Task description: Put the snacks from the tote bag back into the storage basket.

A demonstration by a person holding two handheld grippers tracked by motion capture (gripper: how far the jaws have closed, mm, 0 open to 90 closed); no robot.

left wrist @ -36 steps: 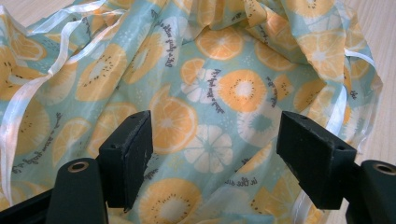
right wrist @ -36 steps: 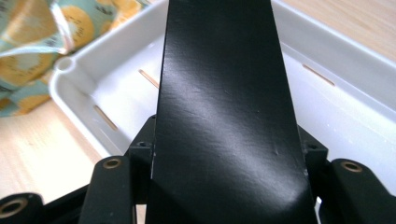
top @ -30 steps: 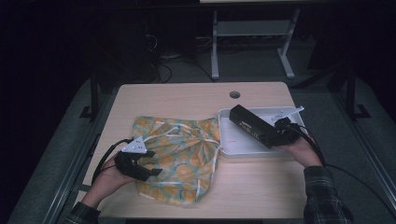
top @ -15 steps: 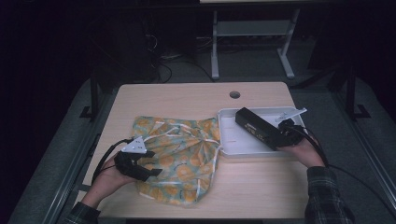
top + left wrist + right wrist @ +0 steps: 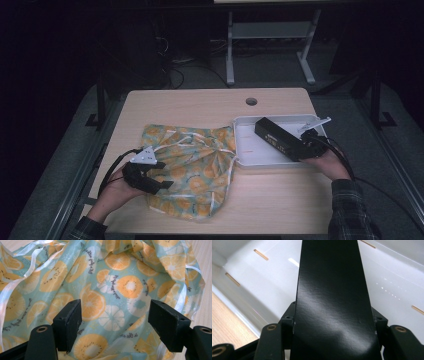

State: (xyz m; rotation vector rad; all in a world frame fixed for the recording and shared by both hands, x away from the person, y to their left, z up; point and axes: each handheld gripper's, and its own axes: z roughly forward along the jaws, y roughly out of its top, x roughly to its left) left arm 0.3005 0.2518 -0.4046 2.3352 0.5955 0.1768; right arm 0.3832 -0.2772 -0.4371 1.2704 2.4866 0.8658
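Observation:
A drawstring fabric bag (image 5: 197,160) printed with orange and kiwi slices lies flat on the wooden table, left of centre. My left gripper (image 5: 161,175) rests at the bag's left edge. Its jaws stand open (image 5: 116,315) over the fabric (image 5: 112,287) with nothing between them. A long black box (image 5: 276,137) is held slanted over the white tray (image 5: 250,150) on the right. My right gripper (image 5: 306,148) is shut on the box's near end. In the right gripper view the box (image 5: 329,277) runs up between my right gripper's (image 5: 334,323) jaws, above the tray floor (image 5: 262,282).
The table (image 5: 200,107) has a round cable hole (image 5: 251,101) at its back edge. White ribbon drawstrings (image 5: 22,272) trail across the bag. A metal stand (image 5: 270,40) is on the floor behind the table. Bare wood lies at the table's back and front right.
My right gripper has carried the black box slightly to the right over the tray. The left gripper and the bag have stayed put.

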